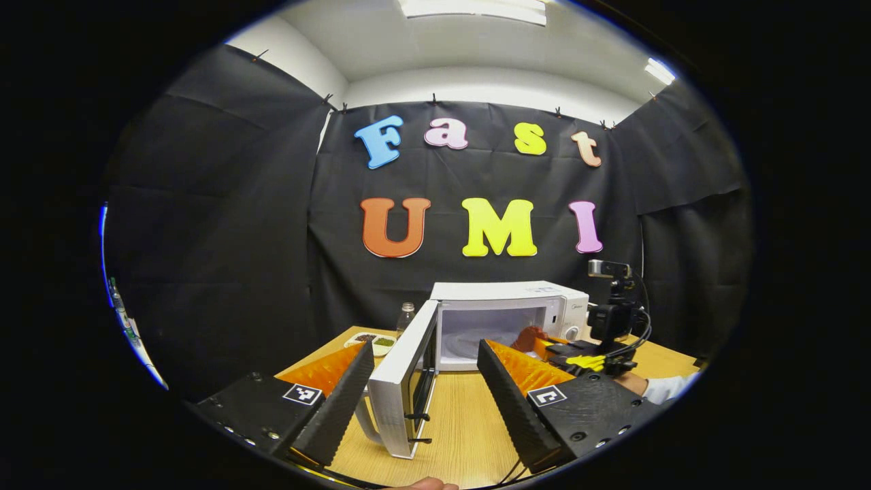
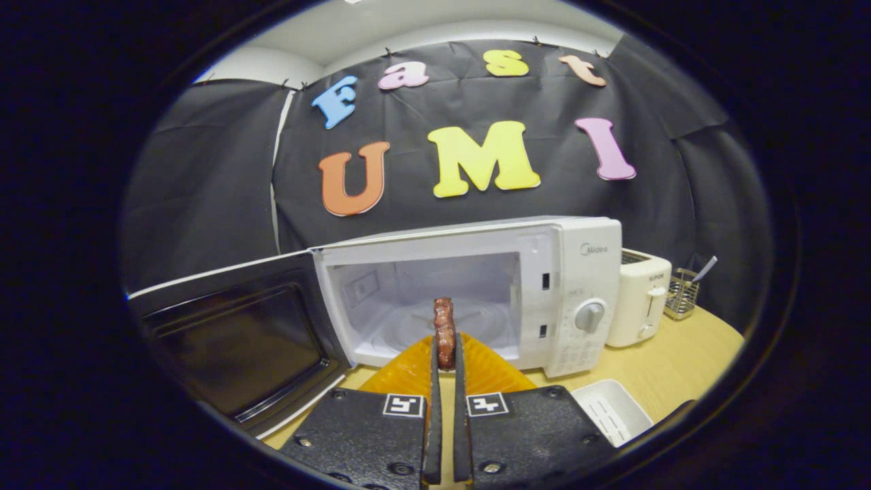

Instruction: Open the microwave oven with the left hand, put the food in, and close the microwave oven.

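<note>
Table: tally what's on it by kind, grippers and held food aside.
Appliances: 2, microwave with door open, toaster
Trays or dishes: 2, white tray, food dish
Bottles: 1, bottle
Wire baskets: 1, utensil basket
Total: 6

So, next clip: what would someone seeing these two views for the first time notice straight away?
The white microwave at the centre of the wooden table with its door swung wide open to the left. Right in front of its cavity, the right hand-held gripper is shut on a reddish-brown piece of food. In the left gripper view, the left hand-held gripper hangs open, one finger on each side of the door's edge, not gripping it.
</note>
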`<action>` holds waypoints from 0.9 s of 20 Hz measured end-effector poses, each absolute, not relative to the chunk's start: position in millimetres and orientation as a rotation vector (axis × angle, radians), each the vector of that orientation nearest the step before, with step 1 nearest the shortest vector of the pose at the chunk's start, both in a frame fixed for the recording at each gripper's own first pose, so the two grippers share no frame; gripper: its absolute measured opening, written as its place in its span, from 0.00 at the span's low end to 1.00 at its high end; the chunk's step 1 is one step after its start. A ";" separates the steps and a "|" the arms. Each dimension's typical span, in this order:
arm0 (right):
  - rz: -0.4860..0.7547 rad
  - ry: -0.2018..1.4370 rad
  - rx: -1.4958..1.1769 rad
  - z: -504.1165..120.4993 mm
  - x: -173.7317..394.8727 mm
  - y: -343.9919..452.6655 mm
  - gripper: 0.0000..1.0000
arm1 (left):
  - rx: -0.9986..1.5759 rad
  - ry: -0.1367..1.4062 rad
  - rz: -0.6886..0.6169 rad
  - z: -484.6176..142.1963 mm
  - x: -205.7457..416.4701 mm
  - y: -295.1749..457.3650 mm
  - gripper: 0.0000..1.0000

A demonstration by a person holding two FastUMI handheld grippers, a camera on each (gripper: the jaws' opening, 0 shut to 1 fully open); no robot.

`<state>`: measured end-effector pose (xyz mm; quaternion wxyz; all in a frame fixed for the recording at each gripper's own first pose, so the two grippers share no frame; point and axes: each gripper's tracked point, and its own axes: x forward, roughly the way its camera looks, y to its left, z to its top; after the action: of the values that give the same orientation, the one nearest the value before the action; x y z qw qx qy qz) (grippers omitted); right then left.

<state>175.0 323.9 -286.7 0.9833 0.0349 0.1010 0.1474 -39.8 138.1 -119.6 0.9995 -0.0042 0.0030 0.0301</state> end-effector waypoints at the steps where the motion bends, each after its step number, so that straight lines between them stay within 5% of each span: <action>1: 0.289 0.183 0.064 -285.7 181.6 335.6 0.10 | -0.013 0.009 0.062 -119.7 -39.3 140.2 0.94; 8: 0.224 0.111 0.149 -291.6 241.4 408.5 0.10 | 0.008 0.003 0.078 -121.2 -43.8 151.8 0.94; 18: 0.021 0.266 0.620 -346.1 315.3 392.6 0.12 | -0.052 0.045 0.118 -135.4 -39.5 174.1 0.93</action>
<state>315.3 392.6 -346.1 0.9435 0.3043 0.1306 0.0104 -39.5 174.1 -135.4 0.9977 -0.0258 0.0226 0.0587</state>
